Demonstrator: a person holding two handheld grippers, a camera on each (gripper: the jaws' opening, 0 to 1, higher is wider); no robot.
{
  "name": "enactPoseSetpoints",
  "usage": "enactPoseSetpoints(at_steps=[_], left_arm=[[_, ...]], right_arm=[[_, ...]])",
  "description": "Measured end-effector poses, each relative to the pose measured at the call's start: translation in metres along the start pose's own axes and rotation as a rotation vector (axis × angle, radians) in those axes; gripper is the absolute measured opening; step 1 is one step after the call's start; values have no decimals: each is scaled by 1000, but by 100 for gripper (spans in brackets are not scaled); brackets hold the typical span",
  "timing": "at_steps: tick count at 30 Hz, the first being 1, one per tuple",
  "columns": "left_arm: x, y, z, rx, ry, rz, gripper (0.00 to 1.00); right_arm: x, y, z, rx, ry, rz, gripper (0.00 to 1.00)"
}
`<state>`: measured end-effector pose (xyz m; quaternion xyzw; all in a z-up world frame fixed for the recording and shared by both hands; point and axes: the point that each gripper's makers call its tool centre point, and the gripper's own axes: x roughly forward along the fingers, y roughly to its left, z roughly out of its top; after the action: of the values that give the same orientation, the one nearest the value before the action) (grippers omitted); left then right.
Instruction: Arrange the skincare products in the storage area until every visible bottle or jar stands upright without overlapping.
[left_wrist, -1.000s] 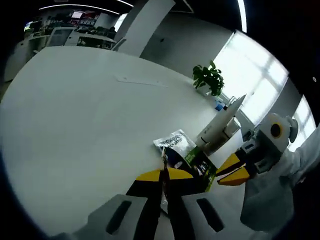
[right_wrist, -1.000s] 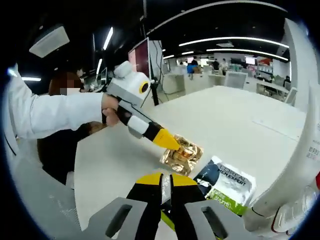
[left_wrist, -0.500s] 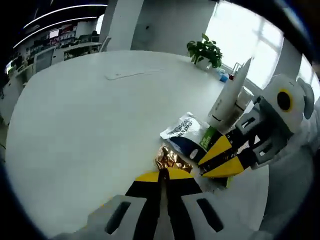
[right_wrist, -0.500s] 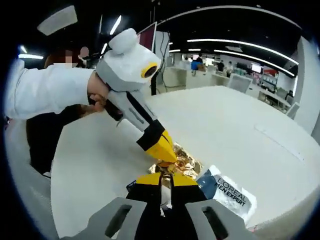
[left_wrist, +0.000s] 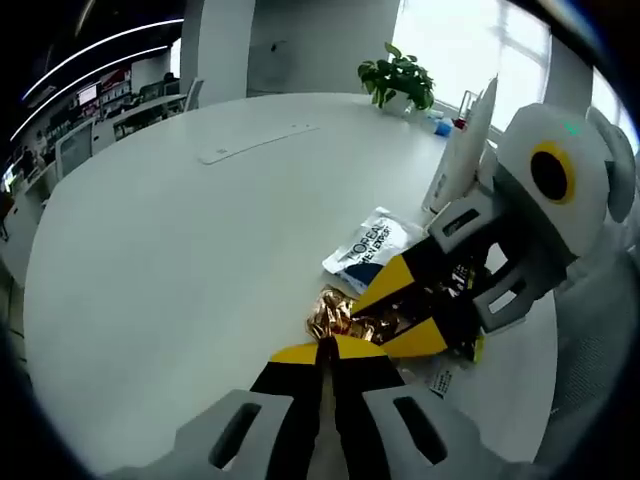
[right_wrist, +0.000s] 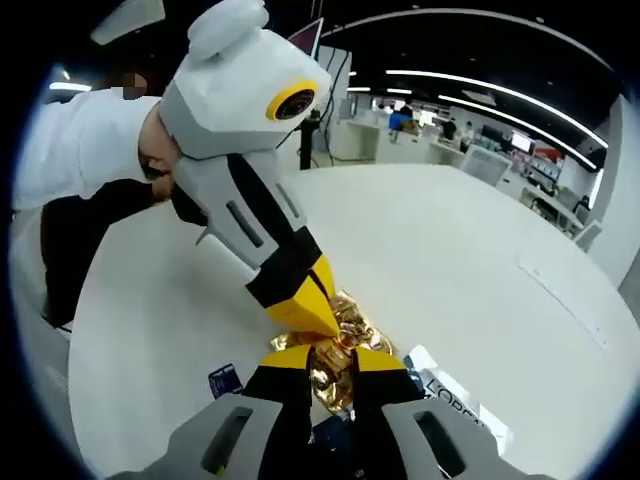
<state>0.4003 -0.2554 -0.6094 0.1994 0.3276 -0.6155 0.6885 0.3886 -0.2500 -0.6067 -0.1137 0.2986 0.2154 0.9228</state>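
Observation:
A crumpled gold sachet (left_wrist: 335, 315) (right_wrist: 347, 322) lies low over the white table (left_wrist: 170, 250), between both grippers. My left gripper (left_wrist: 326, 349) has its jaws closed at the sachet's near edge; in the right gripper view its yellow tip (right_wrist: 305, 310) presses into the foil from above. My right gripper (right_wrist: 332, 362) holds its jaws slightly apart with gold foil filling the gap, and it enters the left gripper view from the right (left_wrist: 385, 322). A white and blue L'Oréal sachet (left_wrist: 368, 245) (right_wrist: 455, 395) lies flat beside the foil. A tall white tube (left_wrist: 465, 130) stands behind it.
A potted plant (left_wrist: 397, 75) stands at the table's far edge beside small blue items. A flat pale strip (left_wrist: 255, 145) lies farther out. A small dark card (right_wrist: 222, 380) sits left of my right jaws. A person's white sleeve (right_wrist: 80, 170) holds the left gripper.
The two grippers have closed in on each other over the gold sachet. My right jaws, tight together before, now have foil between them. Both views have swung.

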Motion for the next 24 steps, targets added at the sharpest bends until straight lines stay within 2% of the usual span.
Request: enactPoseSetpoints(at_steps=[10, 14, 19, 24], left_arm=[[0, -5, -1, 84, 14, -12, 0], [-5, -16, -3, 97, 19, -26, 0], [-3, -13, -3, 158, 30, -74, 0], [0, -9, -2, 190, 44, -89, 1]], right_arm=[[7, -1, 0, 3, 8, -13, 9], [7, 0, -1, 10, 12, -10, 9], [6, 0, -2, 12, 18, -6, 8], [6, 5, -6, 22, 31, 14, 7]])
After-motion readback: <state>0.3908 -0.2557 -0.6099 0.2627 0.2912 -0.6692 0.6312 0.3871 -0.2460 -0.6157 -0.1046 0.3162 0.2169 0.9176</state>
